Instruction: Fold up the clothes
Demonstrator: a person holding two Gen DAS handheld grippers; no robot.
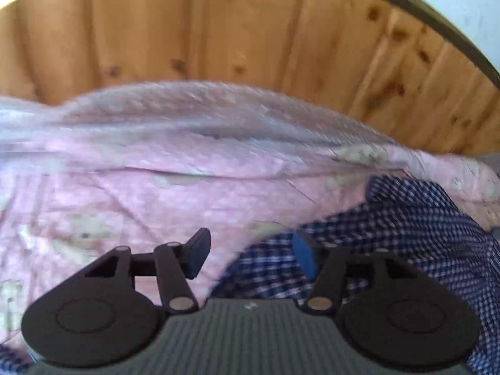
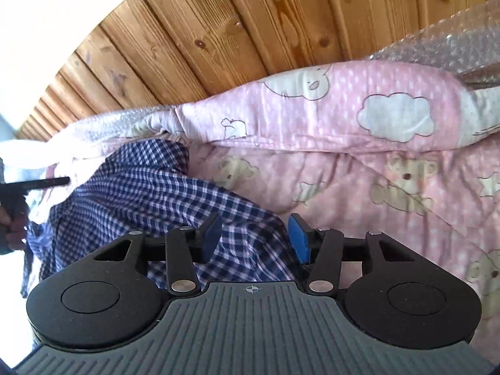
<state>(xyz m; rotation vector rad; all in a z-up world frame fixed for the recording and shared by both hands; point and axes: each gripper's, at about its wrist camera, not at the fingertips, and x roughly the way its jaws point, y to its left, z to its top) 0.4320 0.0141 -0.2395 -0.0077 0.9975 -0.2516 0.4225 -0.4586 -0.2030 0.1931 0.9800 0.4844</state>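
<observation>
A blue-and-white checked shirt (image 1: 406,228) lies crumpled on a pink quilt (image 1: 125,193) printed with bears. In the left wrist view, which is blurred, my left gripper (image 1: 251,254) stands open over the shirt's left edge; its right pad is over the checked cloth and its left pad over the quilt. Through the right wrist camera the same shirt (image 2: 140,187) stretches from the far left down under my right gripper (image 2: 254,239). That gripper is open, with a fold of checked cloth below the gap and its pads (image 2: 298,240) clear of it.
A wooden plank wall (image 2: 218,31) rises behind the bed. Bubble wrap (image 1: 203,109) lies along the quilt's far edge. A pink pillow with clouds (image 2: 343,109) rests against the wall. A person's hand (image 2: 12,225) with a dark slim part shows at the right wrist view's left edge.
</observation>
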